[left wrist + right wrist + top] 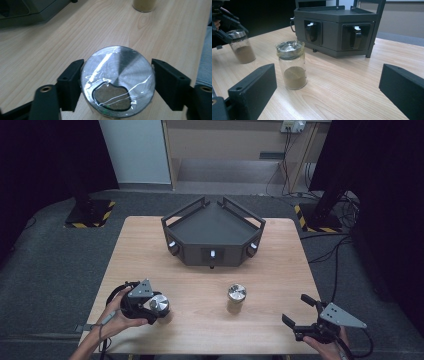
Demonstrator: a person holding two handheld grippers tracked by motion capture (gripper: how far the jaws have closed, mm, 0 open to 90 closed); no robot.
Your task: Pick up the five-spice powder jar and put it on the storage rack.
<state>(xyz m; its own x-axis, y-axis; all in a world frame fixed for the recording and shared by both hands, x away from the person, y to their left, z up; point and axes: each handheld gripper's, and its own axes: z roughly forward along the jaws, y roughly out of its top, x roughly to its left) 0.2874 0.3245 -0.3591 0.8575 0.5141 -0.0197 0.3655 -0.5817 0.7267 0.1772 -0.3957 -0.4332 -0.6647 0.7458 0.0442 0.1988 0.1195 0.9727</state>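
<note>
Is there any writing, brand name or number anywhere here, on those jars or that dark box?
None can be read.
Jar in the left gripper: bare metal lid under clear film, no print.
Middle jar: plain glass, no label.
Dark box: small lit spots on its front, no letters legible.
Floor plates: yellow-black hazard stripes, no words.

1. The left hand (116, 317) comes in from the bottom left of the high view, forearm angled up and to the right.
2. The left gripper (116, 82) points steeply down, its jaws clamped on the two sides of a jar's lid (117, 80).
3. The right hand (327, 347) sits at the bottom right corner.
4. The right gripper (296, 311) lies about level, its jaws spread wide and holding nothing.
</note>
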